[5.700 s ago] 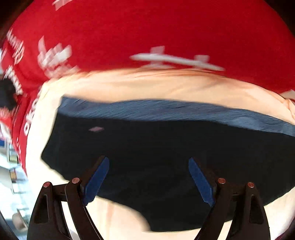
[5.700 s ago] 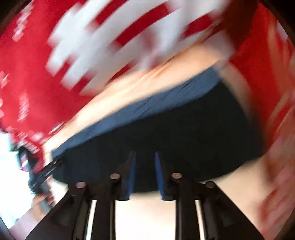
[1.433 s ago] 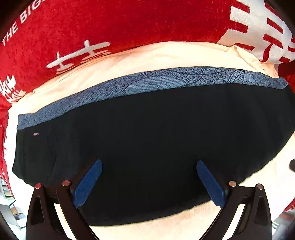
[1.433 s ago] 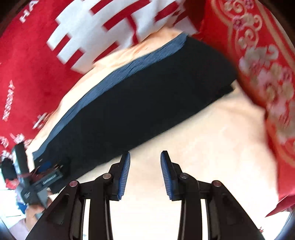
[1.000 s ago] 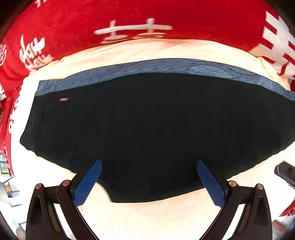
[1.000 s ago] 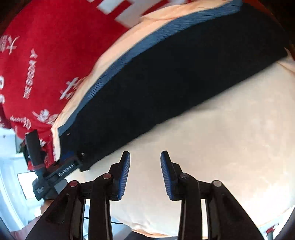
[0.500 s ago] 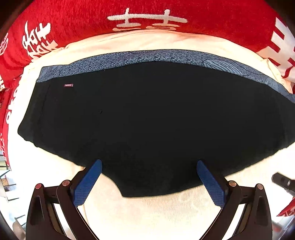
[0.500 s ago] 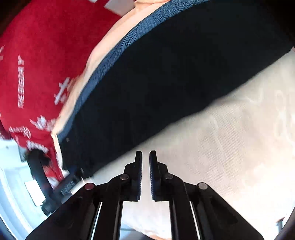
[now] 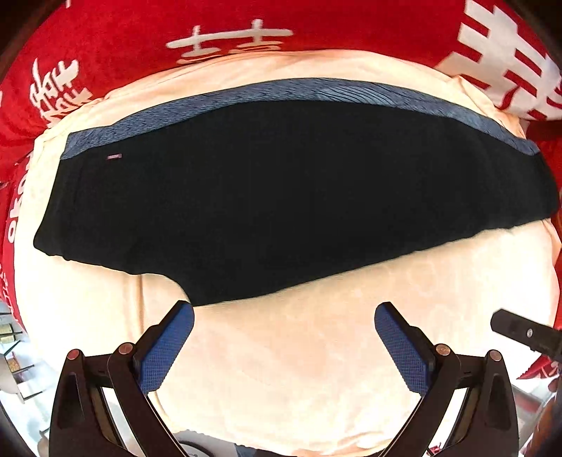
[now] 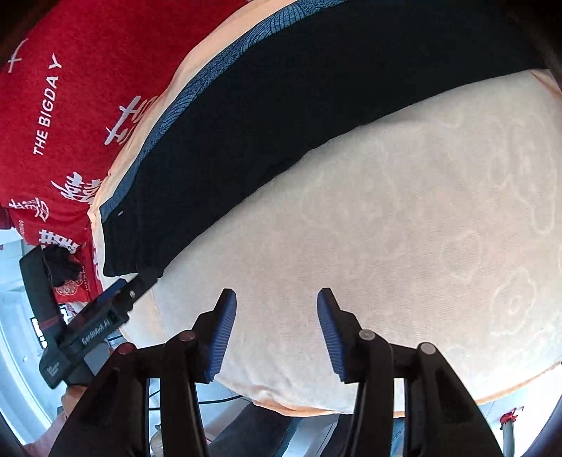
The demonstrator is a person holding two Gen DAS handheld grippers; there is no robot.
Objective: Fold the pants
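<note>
**Both claws empty above the pants**

Left claw [image 9: 283, 337] hangs with its jaws spread wide, nothing between them, just short of the near hem of the pants [image 9: 281, 197]. Our right claw [image 10: 276, 330] is opening its jaws over bare cream blanket [image 10: 404, 228], and nothing sits between them either. The pants lie flat on that blanket, blue waistband [image 9: 298, 93] on the far side, red bedspread [image 9: 140, 31] beyond. We judge the cloth soft, light and limp (it will sag and drag, not hold a shape). We would pinch it at the corners of the near hem or at the waistband ends, taking both layers together, and lift evenly so the fold lands square.
</note>
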